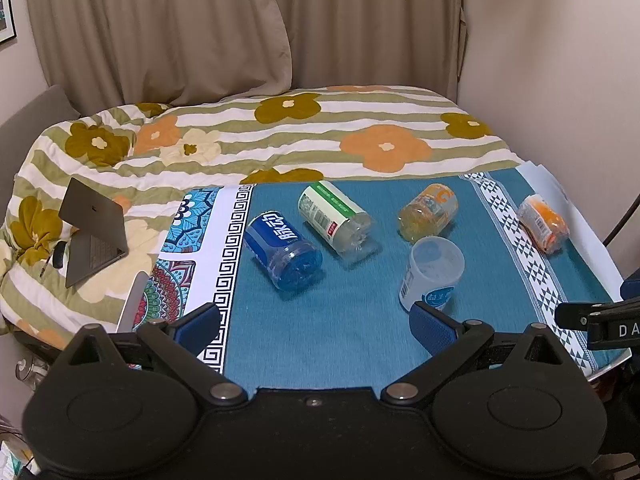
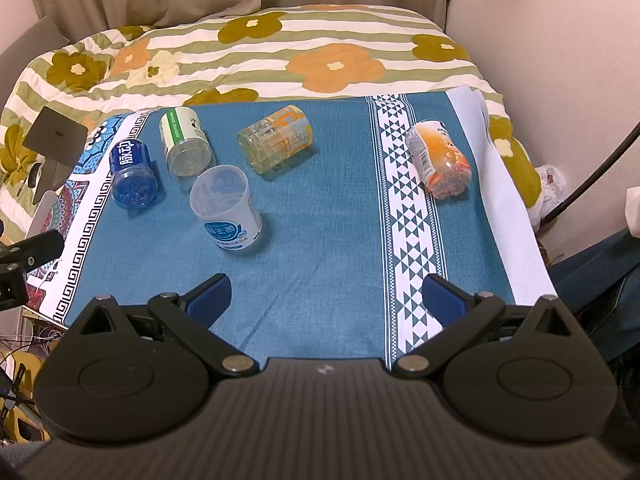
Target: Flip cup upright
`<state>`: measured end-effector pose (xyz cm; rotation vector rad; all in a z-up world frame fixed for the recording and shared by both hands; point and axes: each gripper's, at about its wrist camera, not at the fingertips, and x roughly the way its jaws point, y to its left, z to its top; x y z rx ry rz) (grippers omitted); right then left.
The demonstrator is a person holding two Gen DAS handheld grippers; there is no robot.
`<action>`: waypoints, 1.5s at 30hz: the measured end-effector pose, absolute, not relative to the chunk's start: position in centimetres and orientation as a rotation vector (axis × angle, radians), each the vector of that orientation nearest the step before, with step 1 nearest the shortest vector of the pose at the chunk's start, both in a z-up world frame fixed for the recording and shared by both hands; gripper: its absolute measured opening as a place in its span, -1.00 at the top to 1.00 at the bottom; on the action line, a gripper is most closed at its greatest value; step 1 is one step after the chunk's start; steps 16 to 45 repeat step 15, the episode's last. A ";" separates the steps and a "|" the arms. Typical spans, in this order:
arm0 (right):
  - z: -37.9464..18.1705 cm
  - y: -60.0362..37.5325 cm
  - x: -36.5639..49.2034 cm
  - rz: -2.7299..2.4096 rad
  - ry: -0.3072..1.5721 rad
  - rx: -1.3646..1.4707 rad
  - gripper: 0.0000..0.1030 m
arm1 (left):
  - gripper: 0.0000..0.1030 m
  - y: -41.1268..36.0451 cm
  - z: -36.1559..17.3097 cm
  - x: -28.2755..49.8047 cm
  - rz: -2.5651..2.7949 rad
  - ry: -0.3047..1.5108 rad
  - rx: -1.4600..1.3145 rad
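Left gripper [image 1: 316,330], right gripper [image 2: 326,300]: fingers spread wide, holding nothing. Translucent cup [image 2: 225,213]: already mouth-up on teal cloth [image 2: 320,208], beside four toppled cut bottles. Advice: take next bottle across its sides, rotate slowly, release only once seated.

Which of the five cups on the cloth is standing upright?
The white cup with the blue round label, nearest the tools, stands with its mouth up; the other four lie on their sides.
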<state>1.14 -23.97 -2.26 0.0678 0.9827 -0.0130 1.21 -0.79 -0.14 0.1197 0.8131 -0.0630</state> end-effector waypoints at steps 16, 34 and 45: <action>-2.3 -23.7 1.3 -0.003 0.975 0.064 -1.00 | -1.00 0.1 -0.2 1.6 -0.019 0.808 0.113; -2.3 -23.7 1.3 -0.003 0.975 0.064 -1.00 | -1.00 0.1 -0.2 1.6 -0.019 0.808 0.113; -2.3 -23.7 1.3 -0.003 0.975 0.064 -1.00 | -1.00 0.1 -0.2 1.6 -0.019 0.808 0.113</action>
